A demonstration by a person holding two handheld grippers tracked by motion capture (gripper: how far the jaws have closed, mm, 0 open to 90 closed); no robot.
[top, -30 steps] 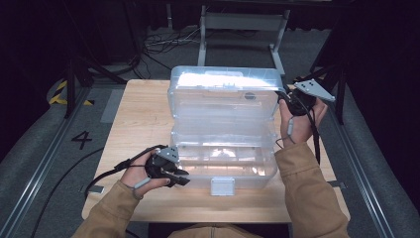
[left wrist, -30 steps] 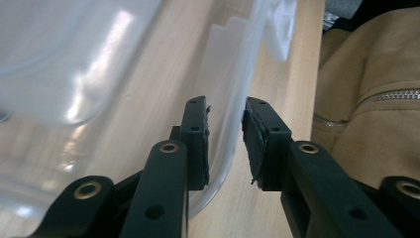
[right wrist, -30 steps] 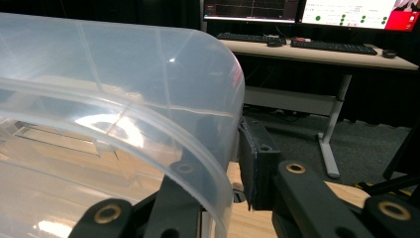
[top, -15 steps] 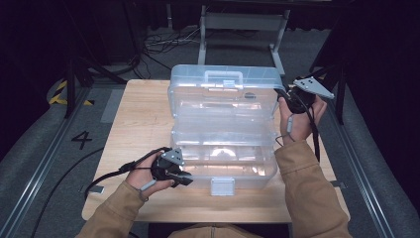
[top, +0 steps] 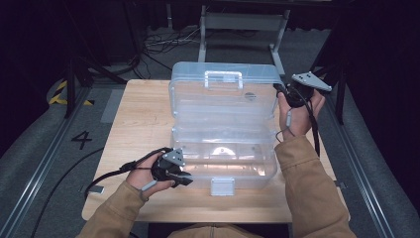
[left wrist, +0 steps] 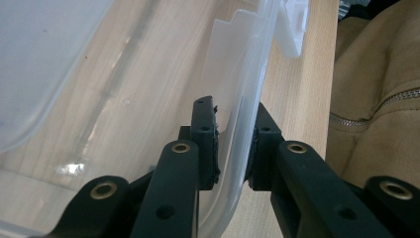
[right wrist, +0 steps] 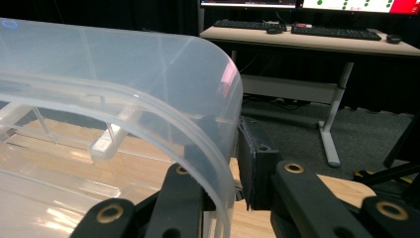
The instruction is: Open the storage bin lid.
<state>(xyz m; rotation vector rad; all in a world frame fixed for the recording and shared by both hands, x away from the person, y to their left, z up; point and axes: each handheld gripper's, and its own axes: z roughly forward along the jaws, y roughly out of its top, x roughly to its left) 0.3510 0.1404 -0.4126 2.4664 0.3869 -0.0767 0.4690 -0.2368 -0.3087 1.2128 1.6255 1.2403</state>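
A clear plastic box (top: 223, 161) stands on the wooden table (top: 138, 124) with its lid (top: 223, 94) swung up and back, white handle (top: 224, 77) on top. My left gripper (top: 183, 179) is at the box's front left corner, shut on the thin clear wall (left wrist: 247, 99), one jaw inside and one outside (left wrist: 235, 148). My right gripper (top: 280, 91) is at the lid's right edge, shut on the curved rim (right wrist: 148, 79) of the lid, with one pad behind it (right wrist: 230, 163). A white latch (top: 222, 186) hangs at the front middle.
The box covers most of the table's middle; bare wood lies to its left. A metal stand (top: 242, 25) and cables (top: 158, 42) are on the floor behind. A desk with keyboards (right wrist: 307, 34) stands farther off. A person's tan sleeve (left wrist: 376, 99) is close to the table's front edge.
The lid has swung farther up and back, so its handle now faces the camera. My right gripper went with it. The left gripper stayed on the front wall.
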